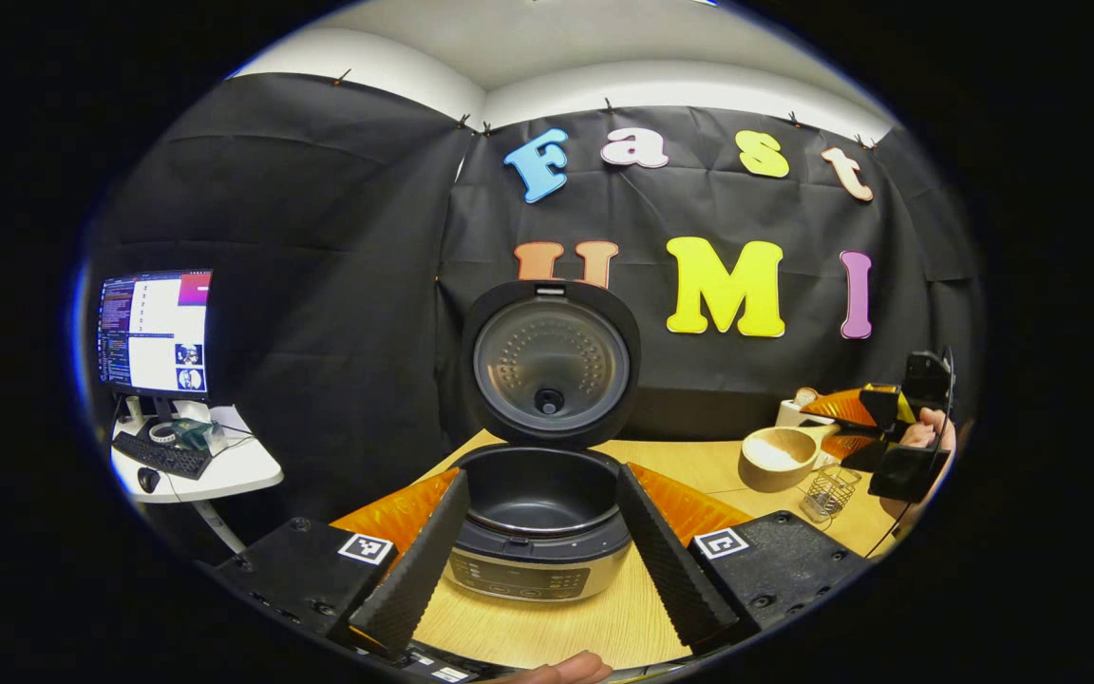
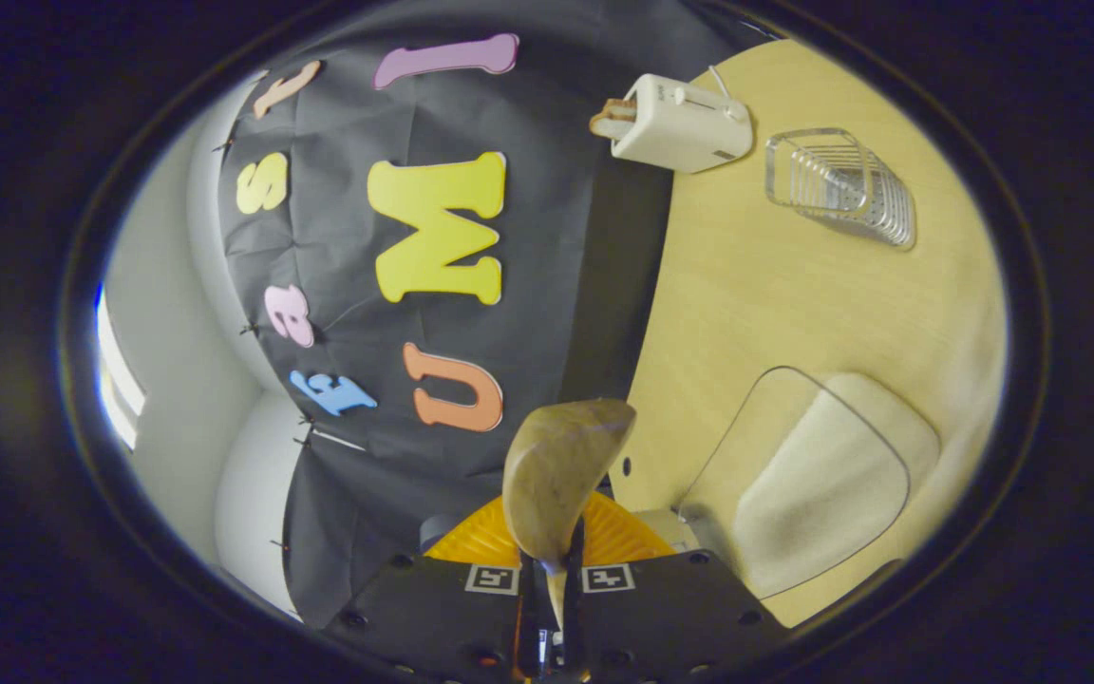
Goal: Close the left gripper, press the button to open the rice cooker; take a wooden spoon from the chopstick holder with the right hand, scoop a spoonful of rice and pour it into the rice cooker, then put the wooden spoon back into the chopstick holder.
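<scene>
The rice cooker (image 1: 539, 556) stands on the wooden table with its lid (image 1: 551, 361) raised and the dark inner pot (image 1: 537, 489) showing. My left gripper (image 1: 542, 475) is open, one finger on each side of the cooker's front. Farther right, a hand holds my right gripper (image 1: 898, 437) above the wooden bowl of rice (image 1: 780, 456) and the wire chopstick holder (image 1: 829, 491). In the right gripper view my right gripper (image 2: 547, 570) is shut on the handle of the wooden spoon (image 2: 561, 470). The view is rolled sideways, with the rice bowl (image 2: 822, 484) close by. Whether the spoon carries rice is hidden.
A white toaster (image 2: 680, 119) with bread stands at the table's back edge, near the empty wire holder (image 2: 841, 185). A side table with a monitor (image 1: 156, 332) and keyboard (image 1: 162, 454) stands to the left of the booth. A fingertip (image 1: 566, 670) shows at the bottom of the left gripper view.
</scene>
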Motion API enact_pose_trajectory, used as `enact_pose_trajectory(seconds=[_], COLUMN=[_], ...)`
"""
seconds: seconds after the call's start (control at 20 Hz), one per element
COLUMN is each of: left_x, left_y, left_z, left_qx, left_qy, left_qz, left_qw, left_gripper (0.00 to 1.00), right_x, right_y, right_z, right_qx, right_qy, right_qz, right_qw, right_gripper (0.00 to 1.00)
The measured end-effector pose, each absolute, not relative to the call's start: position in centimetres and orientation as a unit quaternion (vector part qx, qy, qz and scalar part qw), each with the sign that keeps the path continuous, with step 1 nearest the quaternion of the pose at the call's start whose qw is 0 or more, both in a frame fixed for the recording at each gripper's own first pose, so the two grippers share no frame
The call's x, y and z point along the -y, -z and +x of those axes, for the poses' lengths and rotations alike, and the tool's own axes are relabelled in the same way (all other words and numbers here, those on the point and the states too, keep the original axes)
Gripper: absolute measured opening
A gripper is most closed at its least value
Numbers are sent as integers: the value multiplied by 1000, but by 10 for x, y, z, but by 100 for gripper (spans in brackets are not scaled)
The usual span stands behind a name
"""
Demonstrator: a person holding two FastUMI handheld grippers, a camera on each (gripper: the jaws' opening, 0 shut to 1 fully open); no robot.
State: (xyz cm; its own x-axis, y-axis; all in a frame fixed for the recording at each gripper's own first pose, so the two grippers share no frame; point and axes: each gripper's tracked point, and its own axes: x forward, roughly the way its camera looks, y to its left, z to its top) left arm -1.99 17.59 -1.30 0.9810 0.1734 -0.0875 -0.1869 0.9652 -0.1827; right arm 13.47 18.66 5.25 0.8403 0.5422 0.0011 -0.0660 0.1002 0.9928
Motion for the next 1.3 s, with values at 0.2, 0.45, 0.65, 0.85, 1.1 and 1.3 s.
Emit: enact_pose_trajectory(seconds=[0.2, 0.45, 0.65, 0.85, 1.1, 1.3], left_x=[-192, -208, -208, -208, -214, -220], left_y=[15, 21, 23, 24, 24, 29], left_z=[-23, -25, -24, -24, -24, -24], left_qx=[-28, -32, -35, -35, -35, -39], left_qy=[-96, -104, -102, -100, -113, -119], left_qz=[-117, -130, -131, -128, -128, -127], left_qw=[988, 986, 985, 986, 985, 984], left_gripper=[99, 99, 97, 97, 98, 97], right_x=[-239, -299, -339, -367, -364, -371], right_y=[-77, -91, -109, -105, -103, -94], right_z=[136, 155, 184, 204, 202, 190], right_qx=[-184, -178, -141, -143, -124, -135], right_qy=[-227, -220, -196, -183, -167, -177], right_qz=[598, 523, 389, 284, 248, 237], right_qw=[746, 804, 889, 930, 946, 946], right_gripper=[10, 11, 9, 9, 9, 9])
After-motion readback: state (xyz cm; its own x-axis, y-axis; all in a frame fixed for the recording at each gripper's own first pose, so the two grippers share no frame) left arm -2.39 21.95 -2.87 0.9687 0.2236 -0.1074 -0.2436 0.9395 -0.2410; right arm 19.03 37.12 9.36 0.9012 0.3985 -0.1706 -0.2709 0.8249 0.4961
